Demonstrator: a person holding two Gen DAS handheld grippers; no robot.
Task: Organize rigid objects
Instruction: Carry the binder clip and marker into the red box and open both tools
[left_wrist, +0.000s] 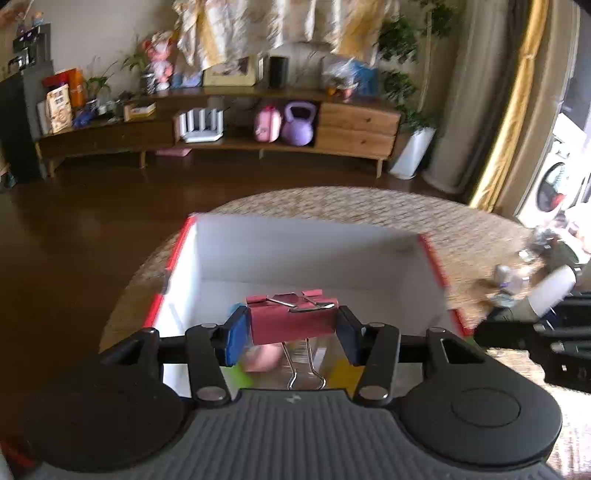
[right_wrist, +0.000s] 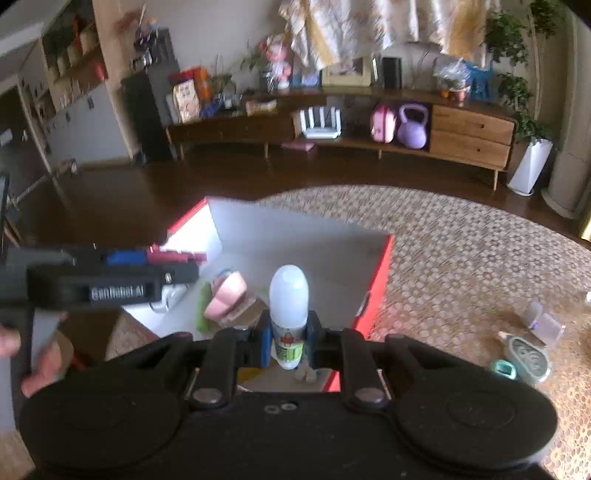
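Over the round woven-mat bench (right_wrist: 461, 251), we hold both loads above the red-rimmed white cardboard box (left_wrist: 303, 251), apparently for dropping in: our left claw (left_wrist: 291, 325) pinches a red metal binder clip (left_wrist: 293, 317), our right claw (right_wrist: 289, 338) clamps a white plastic roll-on bottle (right_wrist: 289, 299).

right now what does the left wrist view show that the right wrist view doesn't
Only the left wrist view shows the red binder clip face-on, clamped in the left gripper, plus a washing machine at far right.

Only the right wrist view shows the white-capped bottle pinched in the right gripper, and small items lying on the woven mat.

Both show the red-edged white box and the purple kettlebell.
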